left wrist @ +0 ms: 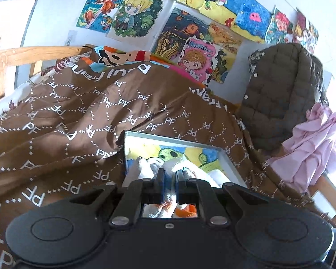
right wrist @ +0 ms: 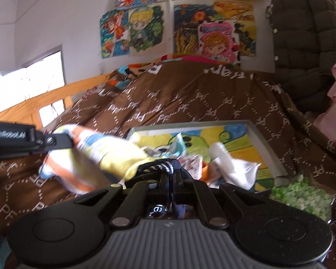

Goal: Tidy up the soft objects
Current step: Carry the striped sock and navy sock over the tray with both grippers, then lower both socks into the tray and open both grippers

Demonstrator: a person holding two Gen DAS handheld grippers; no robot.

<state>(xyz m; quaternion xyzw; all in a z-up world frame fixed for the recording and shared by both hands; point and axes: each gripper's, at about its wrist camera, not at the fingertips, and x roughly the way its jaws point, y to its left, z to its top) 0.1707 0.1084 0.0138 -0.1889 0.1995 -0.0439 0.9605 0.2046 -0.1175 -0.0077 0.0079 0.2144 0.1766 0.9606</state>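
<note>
My left gripper (left wrist: 169,174) is shut on a white, yellow and orange striped sock (left wrist: 165,208). In the right wrist view that sock (right wrist: 94,154) hangs from the left gripper's fingers (right wrist: 58,140) over the bed at the left. My right gripper (right wrist: 169,174) is shut on a dark blue sock with white marks (right wrist: 161,167). Both hold their socks just in front of a grey tray (right wrist: 266,143) with a colourful cartoon lining, also seen in the left wrist view (left wrist: 229,161). Several small cloths and socks (right wrist: 230,163) lie in the tray.
The tray rests on a brown quilt with white PF letters (left wrist: 78,116). A green fuzzy item (right wrist: 302,192) lies right of the tray. A dark quilted jacket (left wrist: 282,94) and pink cloth (left wrist: 313,148) hang at the right. A wooden bed rail (left wrist: 33,53) runs at the left.
</note>
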